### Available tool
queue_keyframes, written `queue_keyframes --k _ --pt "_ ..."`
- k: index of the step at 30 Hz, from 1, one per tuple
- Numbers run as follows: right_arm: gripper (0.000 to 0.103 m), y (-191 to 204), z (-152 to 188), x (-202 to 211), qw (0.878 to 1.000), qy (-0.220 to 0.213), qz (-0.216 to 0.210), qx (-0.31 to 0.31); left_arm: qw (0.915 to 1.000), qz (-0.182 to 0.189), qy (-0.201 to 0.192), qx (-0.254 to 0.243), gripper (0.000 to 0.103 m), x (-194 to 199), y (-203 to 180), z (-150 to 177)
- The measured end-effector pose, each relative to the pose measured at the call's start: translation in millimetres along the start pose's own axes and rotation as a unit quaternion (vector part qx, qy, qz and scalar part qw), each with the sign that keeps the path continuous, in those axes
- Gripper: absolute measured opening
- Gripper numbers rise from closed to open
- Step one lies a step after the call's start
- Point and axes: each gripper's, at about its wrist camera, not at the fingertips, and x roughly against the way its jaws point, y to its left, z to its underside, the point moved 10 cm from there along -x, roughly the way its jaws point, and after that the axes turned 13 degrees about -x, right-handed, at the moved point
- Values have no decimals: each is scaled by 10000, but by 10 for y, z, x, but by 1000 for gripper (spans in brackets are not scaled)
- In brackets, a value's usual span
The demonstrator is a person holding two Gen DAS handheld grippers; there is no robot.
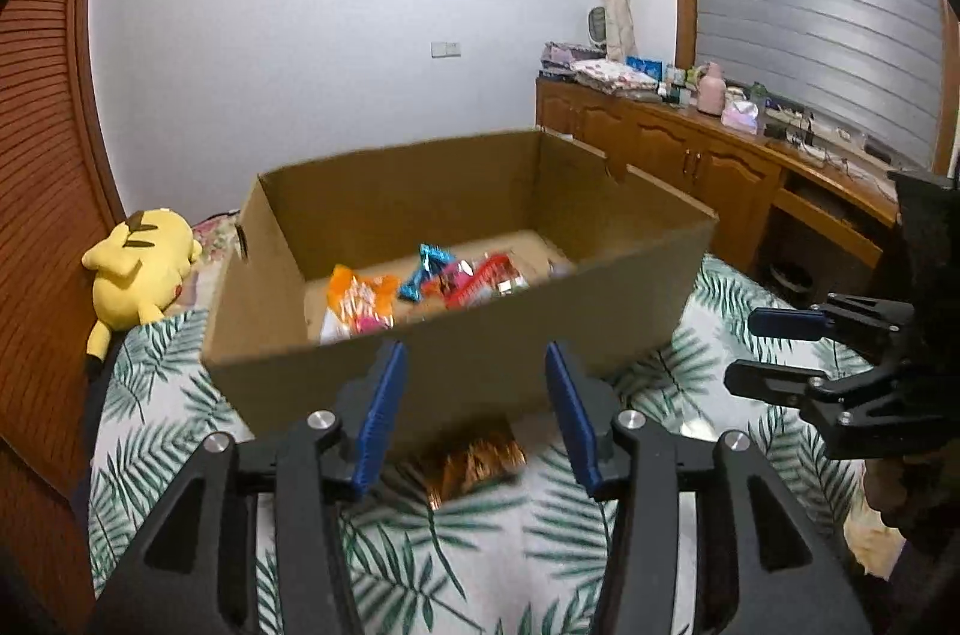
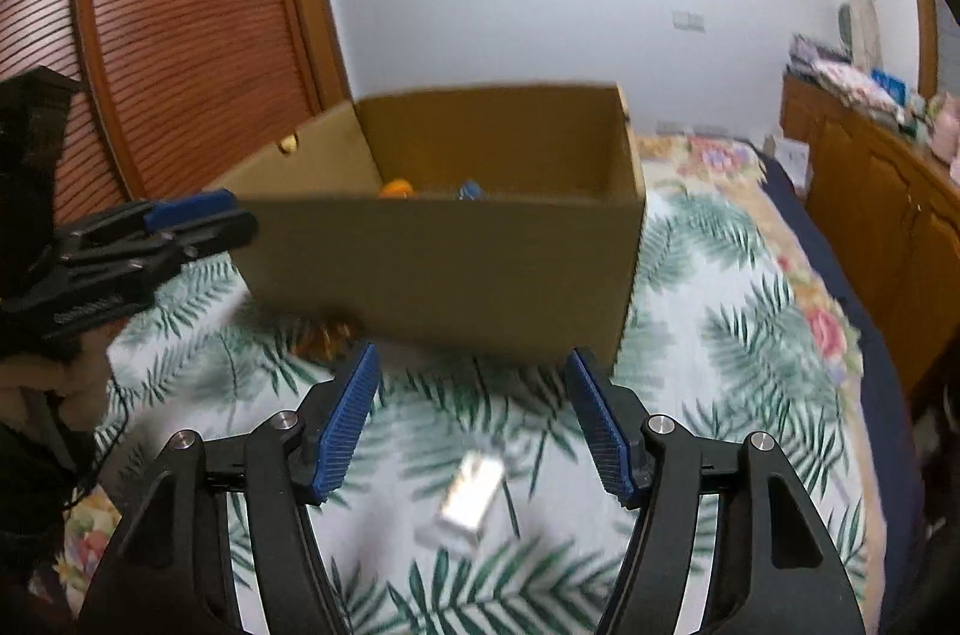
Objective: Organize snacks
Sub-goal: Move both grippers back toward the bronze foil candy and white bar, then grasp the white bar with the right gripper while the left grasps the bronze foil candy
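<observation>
Leaf-print bedspread [image 1: 492,563] w/ cardboard box [image 1: 456,335]; wood cabinets [image 1: 678,143] by wall; both grippers' jaws apart, nothing between.

Open right tool [image 2: 471,365] above silver packet [image 2: 471,494], facing cardboard box [image 2: 444,263].

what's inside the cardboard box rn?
Cardboard box holds several snack packets: an orange one, a blue one, a red one. The near wall hides the front of its floor.

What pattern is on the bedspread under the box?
Green palm leaves on white bedspread, seen best in the right wrist view, beneath the cardboard box.
</observation>
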Motion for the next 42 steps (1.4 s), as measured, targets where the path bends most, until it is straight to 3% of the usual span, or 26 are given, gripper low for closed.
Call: queue_keyframes --k 4,11,17,22,31,42 --pt "57 -16 219 -129 9997 225 -13 -60 9998 -2 177 -54 48 -30 -101 154" --pt "53 -47 512 -340 9974 710 114 -2 9989 -22 461 -79 49 -61 -177 351" --pt "39 -129 612 -448 9951 922 334 -80 9965 -47 828 -128 49 -218 -228 480" --pt "23 -148 643 -469 9951 913 378 -10 9936 17 1118 138 49 -365 -192 579" --pt "21 -115 674 -491 9957 862 353 -32 9877 -52 1530 325 49 -628 -146 708" --pt "21 -246 642 -461 9958 881 136 -208 9876 2 1567 62 49 -752 -196 681"
